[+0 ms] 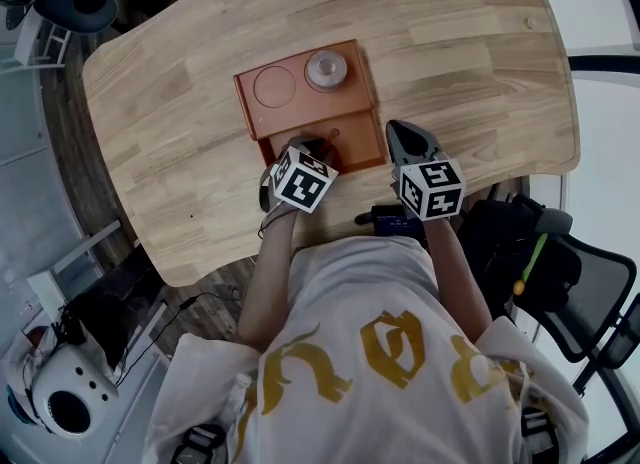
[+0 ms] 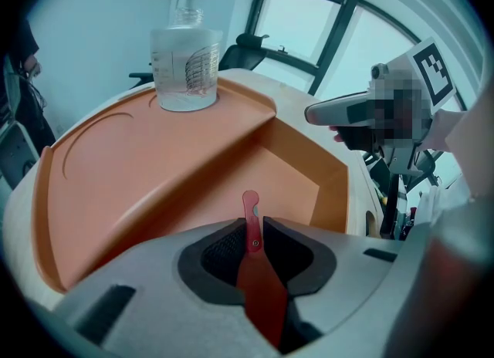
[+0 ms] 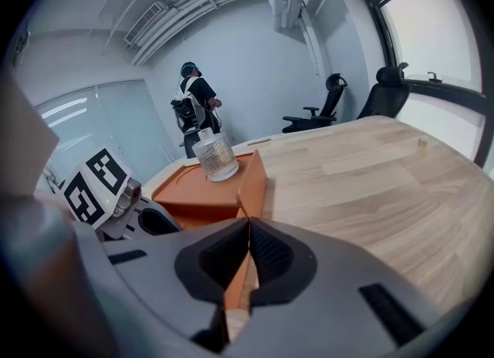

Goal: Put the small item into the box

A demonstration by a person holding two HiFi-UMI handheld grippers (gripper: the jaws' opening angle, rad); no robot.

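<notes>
Currently the placing step is being carried out. The left gripper (image 2: 251, 233) is clamping the small item (image 2: 261, 291), a flat red piece whose narrow tip is sticking out past the jaws. It is hovering at the 6 o'clock edge of the orange box (image 2: 332, 194), and the item's tip is pointing over the open compartment but is not resting in it. The right gripper (image 3: 248, 225) is showing its jaws together, with a thin orange strip running between them. By my reading it is pinching the box's wall at the 4 o'clock corner to steady it.

The next move is calling for the item to be brought lower into the compartment, clear of the walls, before the left jaws are parted. The right gripper should be holding the box firm meanwhile.

On the box's raised half a clear jar (image 1: 326, 68) is standing at 1 o'clock, with a round recess (image 1: 274, 85) lying bare at 11 o'clock.

The worktop (image 1: 450, 42) is showing pale wood, level and dry, with rounded corners. Round it, a dark floor is showing at 9 o'clock and a black chair (image 1: 560, 282) is standing at 4 o'clock. Large windows are lighting the room, and a person (image 3: 193, 98) is standing well beyond the far edge
</notes>
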